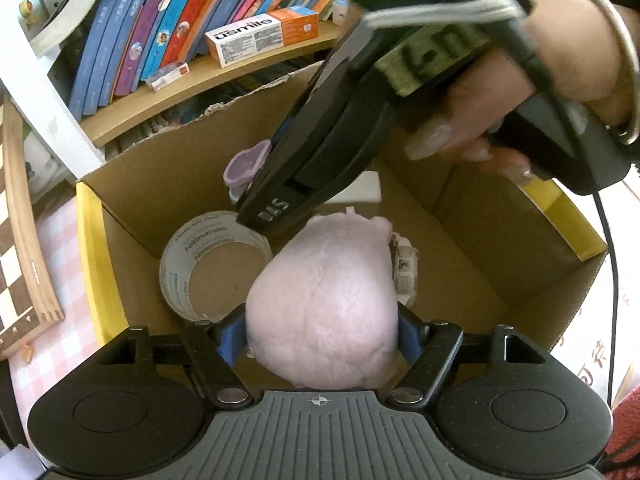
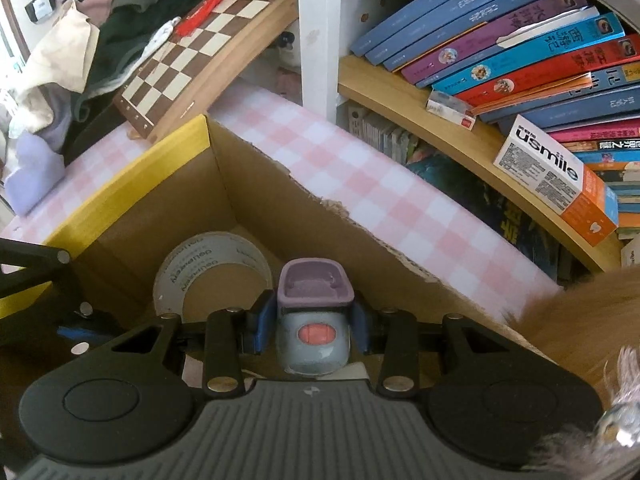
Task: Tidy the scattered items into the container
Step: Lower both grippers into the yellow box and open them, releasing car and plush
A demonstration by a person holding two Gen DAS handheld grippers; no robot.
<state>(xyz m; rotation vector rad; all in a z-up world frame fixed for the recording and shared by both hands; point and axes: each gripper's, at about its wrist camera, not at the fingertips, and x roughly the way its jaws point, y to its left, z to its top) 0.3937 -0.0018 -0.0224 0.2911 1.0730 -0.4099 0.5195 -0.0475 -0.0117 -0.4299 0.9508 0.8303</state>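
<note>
Fingers of the left gripper stand fairly wide on either side of the pink plush toy, close against its flanks; whether the pads press into the pile I cannot tell, as the fur hides the contact. The toy hangs low inside the cardboard box, just above its floor. It looks light, soft and squashy, so a grip across its plump middle will sink in before it bites; nothing about it seems fragile or slippery. Its long axis runs away from the camera, narrow end far, broad rounded end near.

The right gripper is narrowed onto a small grey and lilac gadget, pads against both sides of its grey body. That piece looks like hard, smooth plastic, stiff and light, best held by the flat flanks as now. Its long axis also points away, lilac cupped end far, the grey end with the orange button near. It sits low in the far part of the box.

Beside both, left on the box floor, lies a tape roll on its side; a pale watch shows just right of the toy. Around the box is a pink checked tabletop, with a bookshelf beyond.
</note>
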